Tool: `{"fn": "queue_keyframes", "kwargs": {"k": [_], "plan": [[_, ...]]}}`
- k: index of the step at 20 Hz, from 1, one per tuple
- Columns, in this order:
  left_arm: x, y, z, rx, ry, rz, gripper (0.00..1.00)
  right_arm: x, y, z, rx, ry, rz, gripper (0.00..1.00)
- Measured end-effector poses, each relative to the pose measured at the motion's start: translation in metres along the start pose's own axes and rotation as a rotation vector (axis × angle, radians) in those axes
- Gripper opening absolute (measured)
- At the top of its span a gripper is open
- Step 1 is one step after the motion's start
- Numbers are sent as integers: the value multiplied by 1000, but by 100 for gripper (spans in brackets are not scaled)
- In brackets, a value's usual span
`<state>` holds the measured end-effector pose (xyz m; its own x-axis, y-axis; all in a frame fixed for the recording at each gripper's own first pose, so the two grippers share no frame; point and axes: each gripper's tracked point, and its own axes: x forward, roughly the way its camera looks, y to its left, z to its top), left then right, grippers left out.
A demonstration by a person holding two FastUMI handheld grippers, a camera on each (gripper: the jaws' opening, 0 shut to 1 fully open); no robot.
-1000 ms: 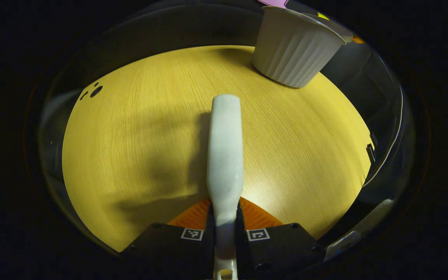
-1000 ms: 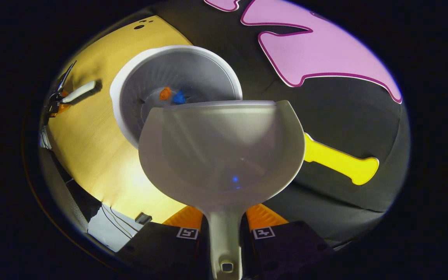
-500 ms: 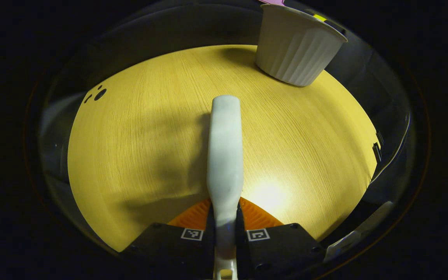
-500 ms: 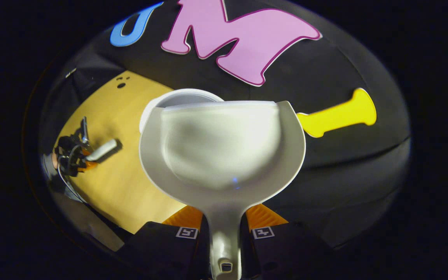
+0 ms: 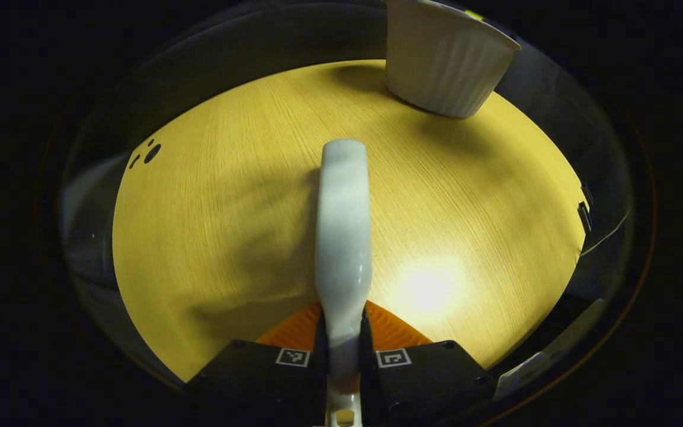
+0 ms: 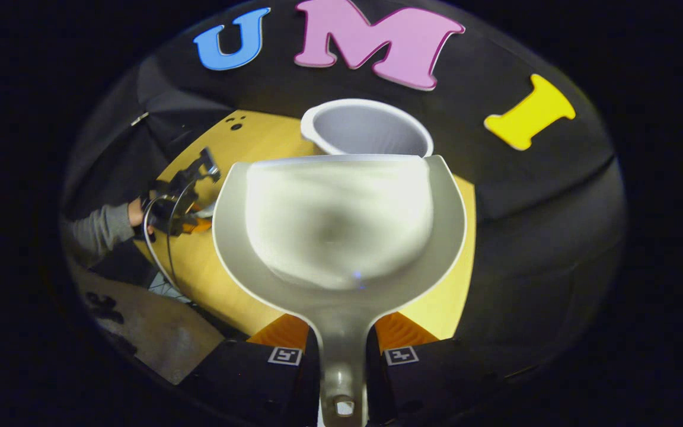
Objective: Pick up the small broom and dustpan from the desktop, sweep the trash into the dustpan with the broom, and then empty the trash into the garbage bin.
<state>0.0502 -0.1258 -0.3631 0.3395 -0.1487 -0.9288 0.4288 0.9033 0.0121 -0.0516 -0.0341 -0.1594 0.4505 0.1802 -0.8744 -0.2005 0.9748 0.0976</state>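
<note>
In the left gripper view we see our left gripper (image 5: 342, 350) closed on the handle of the small broom (image 5: 342, 237), both fingers pressing its narrow neck, and the white handle runs straight out toward twelve o'clock above the yellow wooden desktop (image 5: 229, 207). We cannot make out the bristles from here. The ribbed white garbage bin (image 5: 445, 65) stands upright on the desktop at about one o'clock, near the far edge and well apart from the broom. A bright patch of light lies on the wood at about five o'clock of the handle. In the right gripper view our right gripper (image 6: 342, 356) is clamped on the stem of the white dustpan (image 6: 341, 225), which spreads wide in front of the camera with its open lip toward twelve o'clock, and its pan looks bare of trash. Just beyond that lip, at twelve o'clock, the bin's open mouth (image 6: 368, 127) rises behind the pan; we cannot see its floor. At nine o'clock in that same view a hand in a grey sleeve (image 6: 101, 228) holds the other gripper over the desktop.
</note>
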Motion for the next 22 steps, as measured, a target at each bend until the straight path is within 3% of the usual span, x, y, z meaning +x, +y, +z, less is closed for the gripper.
{"fn": "queue_keyframes", "kwargs": {"k": [2,7,12,22], "plan": [[-1,2,1,20,5,18,26,36,21,-36,11,66,35,35],[-1,3,3,36,21,40,27,113,54,-74,18,137,92,35],[-2,3,2,19,31,59,27,169,55,-72,54,137,83,36],[-2,2,6,-8,43,83,28,213,48,-71,77,138,32,36]]}}
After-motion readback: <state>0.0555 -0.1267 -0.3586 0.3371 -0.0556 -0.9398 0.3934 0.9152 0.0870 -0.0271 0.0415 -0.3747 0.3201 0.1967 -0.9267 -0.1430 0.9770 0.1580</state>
